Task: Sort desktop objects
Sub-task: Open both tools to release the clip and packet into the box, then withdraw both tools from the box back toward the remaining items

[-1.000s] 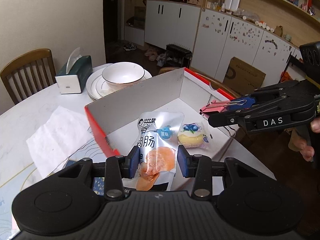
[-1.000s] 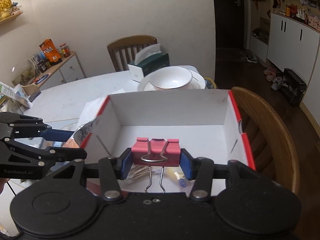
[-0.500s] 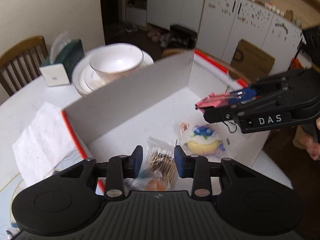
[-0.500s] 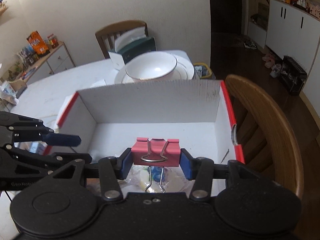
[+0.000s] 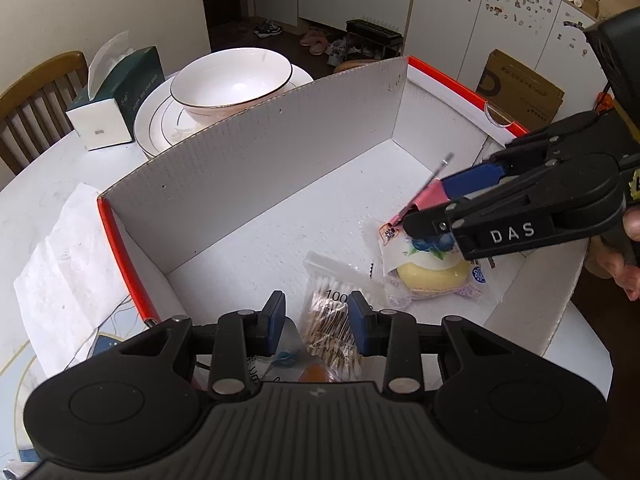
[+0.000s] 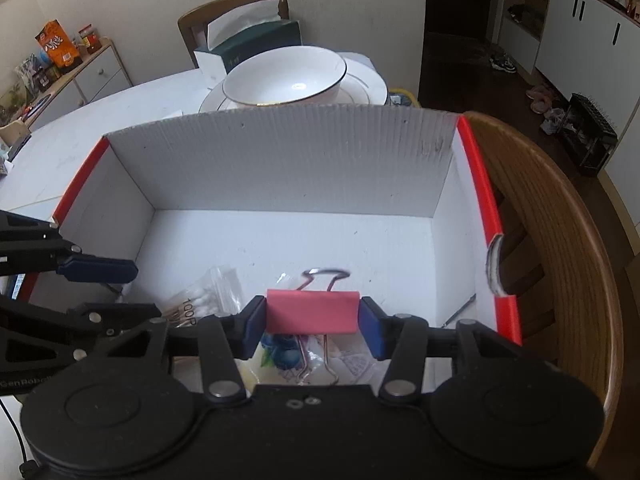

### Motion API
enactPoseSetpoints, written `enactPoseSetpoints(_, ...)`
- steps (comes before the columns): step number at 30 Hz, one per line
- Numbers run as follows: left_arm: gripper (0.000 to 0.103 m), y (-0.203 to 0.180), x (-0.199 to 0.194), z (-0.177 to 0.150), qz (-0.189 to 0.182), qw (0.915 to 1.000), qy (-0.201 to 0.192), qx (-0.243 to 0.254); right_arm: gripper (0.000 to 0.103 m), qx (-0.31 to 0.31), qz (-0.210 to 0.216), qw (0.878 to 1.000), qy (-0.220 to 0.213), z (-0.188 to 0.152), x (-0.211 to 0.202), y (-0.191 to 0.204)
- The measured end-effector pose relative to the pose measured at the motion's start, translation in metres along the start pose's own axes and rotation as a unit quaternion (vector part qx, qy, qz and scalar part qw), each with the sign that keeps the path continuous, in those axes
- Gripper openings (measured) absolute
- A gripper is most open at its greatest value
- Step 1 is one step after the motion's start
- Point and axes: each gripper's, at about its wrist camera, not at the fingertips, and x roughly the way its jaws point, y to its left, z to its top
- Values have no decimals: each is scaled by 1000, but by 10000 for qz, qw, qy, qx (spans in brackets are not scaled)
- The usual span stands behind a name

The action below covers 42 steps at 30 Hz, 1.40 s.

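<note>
**Left gripper** (image 5: 316, 316): Jaws at their narrowest setting, pointing steeply down over the near edge of the box. A silver foil sausage packet with orange print (image 5: 280, 360) sits between the blue pads. Only its lower part shows, at 6 o'clock in the left wrist view, so contact with the pads cannot be fully confirmed.

**Right gripper** (image 6: 312, 320): Jaws about half open, clamped on a pink metal binder clip (image 6: 312, 312). Both pads press the clip's sides. The clip's wire handles point toward 12 and 6 o'clock in the right wrist view. The clip hangs above the box floor, over the wrapped cake.

**White corrugated cardboard box with red rims** (image 5: 280, 152): Stands on the white marble-pattern table (image 5: 40, 184).
- Clear bag of cotton swabs (image 5: 330, 320): on the floor of the box.
- Yellow round cake in a clear blueberry-print wrapper (image 5: 432, 272): at 3 o'clock from the bag, just beside it.

**Surroundings, left wrist view**
- White gold-rimmed bowl (image 5: 232, 76): at 11 o'clock, on stacked white plates (image 5: 160, 120) behind the far wall of the box.
- Green-and-white tissue box (image 5: 116, 96): at 10 o'clock.
- Creased white paper sheet (image 5: 68, 264): at 9 o'clock.

**Surroundings, right wrist view**
- Curved wooden chair back (image 6: 560, 260): at 3 o'clock from the box.
</note>
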Motion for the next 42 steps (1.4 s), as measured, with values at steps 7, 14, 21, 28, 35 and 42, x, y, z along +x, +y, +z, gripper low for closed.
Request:
enactPoseSetpoints(7, 35, 0, -7, -1, -51, 9999, -83, -114, 64, -205, -8, 9997, -164, 0, -15, 3)
enactPoseSetpoints(14, 36, -3, -24, -4, -113, 9995, -244, -192, 67, -322, 84, 9990, -295, -3, -34, 9)
enactPoseSetpoints(21, 51, -7, -44, -12, -152, 9986, -439, -252, 69, -389, 174, 9980, -458, -7, -55, 19)
enactPoseSetpoints(28, 62, -11, -66, -21, -169, 9974, -652, -262, 73, -406, 270, 9968, -637, -12, -72, 31)
enactPoseSetpoints(35, 63, -9, -87, -34, -188, 9960, -823, -298, 76, -373, 380, 9949, -860, -20, -88, 47)
enactPoseSetpoints(42, 64, 2, -108, -54, -206, 9945, -958, -365, 80, -376, 468, 9936, -955, -27, -96, 72)
